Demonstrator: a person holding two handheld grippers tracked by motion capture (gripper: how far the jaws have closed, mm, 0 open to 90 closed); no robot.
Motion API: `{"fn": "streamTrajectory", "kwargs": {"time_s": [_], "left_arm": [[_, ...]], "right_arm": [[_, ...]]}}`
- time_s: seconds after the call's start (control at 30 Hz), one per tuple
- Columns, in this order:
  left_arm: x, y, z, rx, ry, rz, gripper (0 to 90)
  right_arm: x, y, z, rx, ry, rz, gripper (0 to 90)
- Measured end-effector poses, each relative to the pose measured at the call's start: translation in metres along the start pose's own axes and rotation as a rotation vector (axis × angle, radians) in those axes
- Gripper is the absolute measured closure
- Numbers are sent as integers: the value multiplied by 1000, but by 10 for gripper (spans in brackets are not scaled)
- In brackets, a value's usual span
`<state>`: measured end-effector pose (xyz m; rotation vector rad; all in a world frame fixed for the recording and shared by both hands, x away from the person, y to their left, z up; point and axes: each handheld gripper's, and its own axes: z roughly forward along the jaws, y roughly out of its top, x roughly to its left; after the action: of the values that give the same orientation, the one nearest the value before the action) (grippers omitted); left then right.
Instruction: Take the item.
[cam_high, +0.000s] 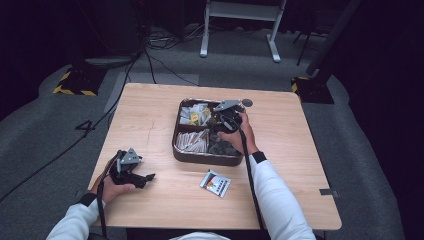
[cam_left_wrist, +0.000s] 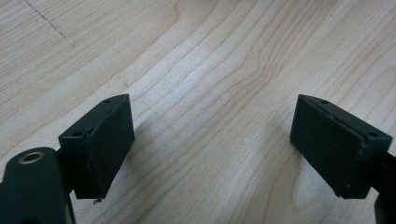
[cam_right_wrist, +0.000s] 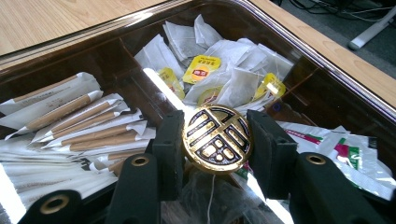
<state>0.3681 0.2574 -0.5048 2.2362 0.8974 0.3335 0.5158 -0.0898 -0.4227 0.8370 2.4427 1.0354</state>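
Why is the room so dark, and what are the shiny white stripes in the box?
High view: light falls on the table, while the room around it stays dark. Right gripper view: the stripes are glare on the glossy dark tray, and the gold knob gleams. Left gripper view: soft shadows lie under the pads.

left tool (cam_left_wrist: 212, 140) gapes wide; right tool (cam_right_wrist: 215, 140) clamped, arm outstretched.

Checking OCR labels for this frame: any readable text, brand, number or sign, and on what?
Nothing reads clearly.
Gold knob between the right gripper jaws: a raised ornamental sign, not legible as text.
Yellow tea bag tag: red print, too small to read.
White-and-green sachets in the tray: red print, blurred.
Loose packet on the table: coloured marks, too small to read.
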Motion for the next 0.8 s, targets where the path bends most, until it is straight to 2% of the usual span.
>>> {"fn": "streamTrajectory", "kwargs": {"time_s": [0.33, 0.8], "left_arm": [[0, 0, 0, 0, 0, 0, 140], [0, 0, 0, 0, 1, 0, 140]], "right_arm": [[1, -2, 12, 19, 0, 5, 590], [2, -2, 13, 23, -2, 12, 587]]}}
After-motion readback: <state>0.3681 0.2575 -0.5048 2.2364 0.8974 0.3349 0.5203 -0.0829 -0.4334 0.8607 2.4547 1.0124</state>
